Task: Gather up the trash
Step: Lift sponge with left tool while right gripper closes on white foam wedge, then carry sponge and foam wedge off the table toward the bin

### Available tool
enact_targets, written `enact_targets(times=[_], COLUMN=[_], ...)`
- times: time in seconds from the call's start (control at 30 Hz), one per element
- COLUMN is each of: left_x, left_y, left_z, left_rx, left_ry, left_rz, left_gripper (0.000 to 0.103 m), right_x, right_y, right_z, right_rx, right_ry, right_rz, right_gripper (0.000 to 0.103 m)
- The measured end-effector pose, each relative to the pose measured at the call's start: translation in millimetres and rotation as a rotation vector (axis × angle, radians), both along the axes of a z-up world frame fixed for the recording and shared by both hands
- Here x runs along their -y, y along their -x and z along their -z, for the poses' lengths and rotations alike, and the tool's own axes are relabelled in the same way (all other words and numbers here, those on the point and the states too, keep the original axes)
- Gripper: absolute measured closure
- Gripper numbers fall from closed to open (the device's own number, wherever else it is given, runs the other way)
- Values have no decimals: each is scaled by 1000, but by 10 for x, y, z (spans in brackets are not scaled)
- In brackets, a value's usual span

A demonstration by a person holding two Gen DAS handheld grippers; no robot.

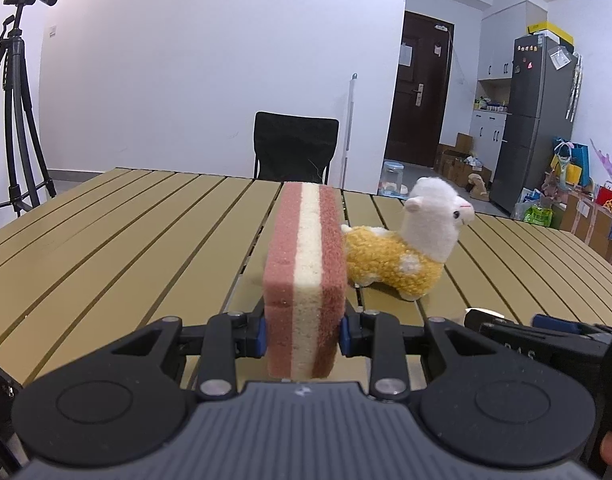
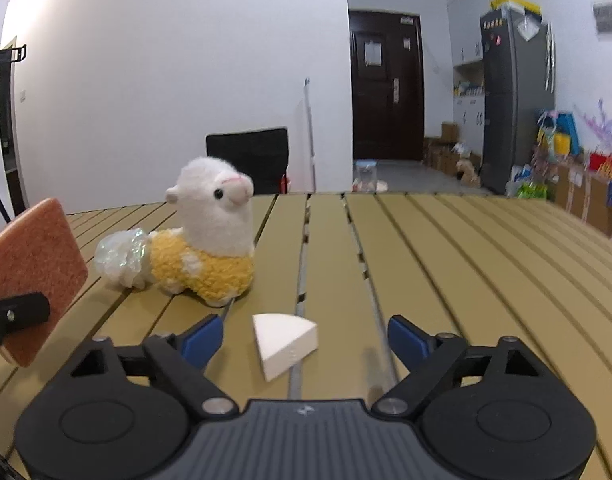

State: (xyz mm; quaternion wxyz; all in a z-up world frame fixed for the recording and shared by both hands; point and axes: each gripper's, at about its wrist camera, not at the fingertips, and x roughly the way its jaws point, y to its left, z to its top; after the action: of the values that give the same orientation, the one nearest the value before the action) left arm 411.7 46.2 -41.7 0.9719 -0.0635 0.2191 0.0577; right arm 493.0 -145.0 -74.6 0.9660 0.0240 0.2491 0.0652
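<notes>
My left gripper (image 1: 304,330) is shut on a pink and cream layered sponge (image 1: 306,272) and holds it upright above the slatted table (image 1: 126,240). The sponge also shows at the left edge of the right wrist view (image 2: 30,268). My right gripper (image 2: 304,340) is open, with a white wedge of foam (image 2: 284,344) lying on the table between its fingers. A crumpled clear plastic wrapper (image 2: 120,260) lies against the back of a yellow and white alpaca plush (image 2: 210,240), just beyond both grippers.
The alpaca plush (image 1: 409,244) stands right of the sponge. A black chair (image 1: 294,148) stands behind the far table edge. A tripod (image 1: 14,100) stands at the left. A fridge (image 1: 541,120), boxes and bags fill the right of the room.
</notes>
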Motion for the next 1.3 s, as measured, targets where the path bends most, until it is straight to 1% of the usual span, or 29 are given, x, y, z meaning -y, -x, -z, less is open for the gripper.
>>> enact_targets(times=[0.07, 0.13, 0.3, 0.37, 0.4, 0.43, 0.47, 0.5, 0.77, 0.97, 1.3], left_x=[-15, -52, -99, -122, -113, -107, -109, -80, -94, -99, -126], left_y=[5, 0, -9, -11, -23, -30, -30, -49, -57, -59, 114], left_z=[1, 4, 3, 5, 4, 2, 1, 4, 21, 14, -12], left_rx=[-2, -3, -6, -8, -8, -9, -9, -9, -7, -4, 20], left_ry=[-2, -3, -5, -8, -8, -9, -10, -11, -11, -14, -19], left_rz=[-4, -7, -12, -13, -13, -14, -15, -16, -16, -18, -7], left_gripper=[72, 72, 72, 72, 72, 72, 72, 72, 72, 72, 72], right_x=[-4, -15, -81, -95, -101, -101, -102, -104, -97, -80, -107], right_y=[-64, -110, -175, -189, -197, -196, -201, -202, -121, -59, 207], right_z=[21, 37, 60, 66, 73, 75, 79, 83, 60, 29, -69], right_rx=[-29, -44, -61, -73, -79, -84, -88, -89, -41, -24, 33], right_ry=[-18, -18, 7, 6, 7, 11, 14, 15, 11, 5, 16], right_rz=[-7, -1, -1, -9, -15, -17, -17, -19, -25, -33, -61], right_gripper=[33, 36, 39, 48, 50, 55, 62, 66, 69, 70, 70])
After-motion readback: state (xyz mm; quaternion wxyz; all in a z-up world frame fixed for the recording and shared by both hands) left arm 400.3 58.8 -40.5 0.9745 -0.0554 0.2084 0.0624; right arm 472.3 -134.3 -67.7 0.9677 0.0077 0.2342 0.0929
